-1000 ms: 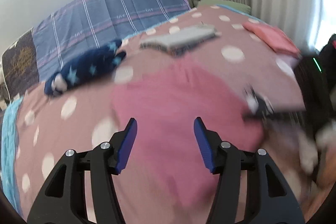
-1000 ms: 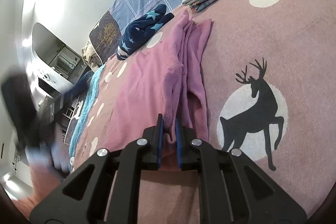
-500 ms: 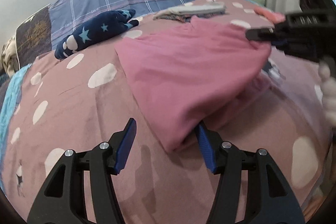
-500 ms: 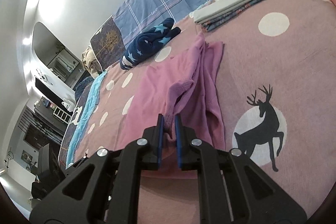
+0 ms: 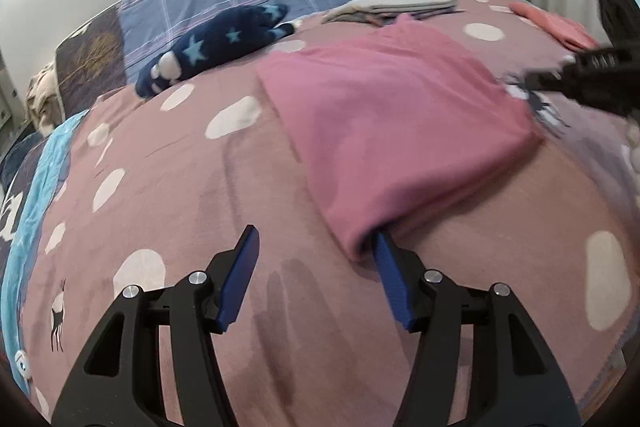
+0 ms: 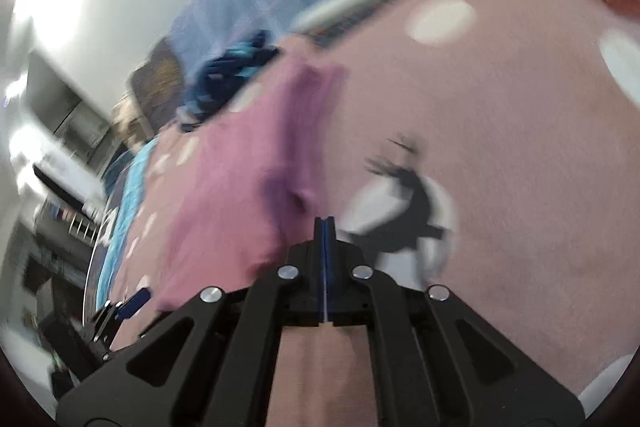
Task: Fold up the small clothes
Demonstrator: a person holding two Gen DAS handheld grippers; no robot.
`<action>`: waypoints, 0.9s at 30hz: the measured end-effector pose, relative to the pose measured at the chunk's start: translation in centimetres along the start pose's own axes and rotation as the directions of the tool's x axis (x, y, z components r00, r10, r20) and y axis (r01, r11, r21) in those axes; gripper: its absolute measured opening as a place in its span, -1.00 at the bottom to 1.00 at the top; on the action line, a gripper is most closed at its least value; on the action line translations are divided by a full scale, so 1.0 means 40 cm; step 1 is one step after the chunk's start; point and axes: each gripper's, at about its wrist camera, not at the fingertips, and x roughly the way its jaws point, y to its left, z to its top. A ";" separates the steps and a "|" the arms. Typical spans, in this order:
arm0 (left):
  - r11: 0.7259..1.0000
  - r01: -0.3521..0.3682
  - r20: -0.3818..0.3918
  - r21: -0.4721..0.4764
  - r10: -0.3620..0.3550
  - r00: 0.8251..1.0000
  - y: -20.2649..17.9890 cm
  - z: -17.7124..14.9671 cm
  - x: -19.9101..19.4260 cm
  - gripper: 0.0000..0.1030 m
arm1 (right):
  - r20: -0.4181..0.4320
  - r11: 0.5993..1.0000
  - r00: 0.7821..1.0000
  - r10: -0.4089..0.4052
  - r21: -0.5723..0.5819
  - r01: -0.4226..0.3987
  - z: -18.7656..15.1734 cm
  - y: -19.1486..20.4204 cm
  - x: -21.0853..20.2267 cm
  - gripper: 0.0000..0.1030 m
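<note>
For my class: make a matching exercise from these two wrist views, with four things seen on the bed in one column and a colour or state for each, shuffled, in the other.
Column 1
1. folded garment
2. star-patterned item
3. left hand-held gripper
4. right hand-held gripper

Column 2
A. jaws closed together
B. pink
C. jaws apart, one finger tucked under a cloth corner
D. navy with light blue stars

Pairs: 1-B, 2-D, 3-C, 4-A
</note>
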 end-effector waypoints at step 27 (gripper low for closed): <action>0.993 0.061 -0.051 -0.104 -0.067 0.996 0.064 0.028 0.044 -0.47 | -0.099 0.985 0.988 -0.121 -0.134 0.107 -0.017 0.024 0.038 -0.52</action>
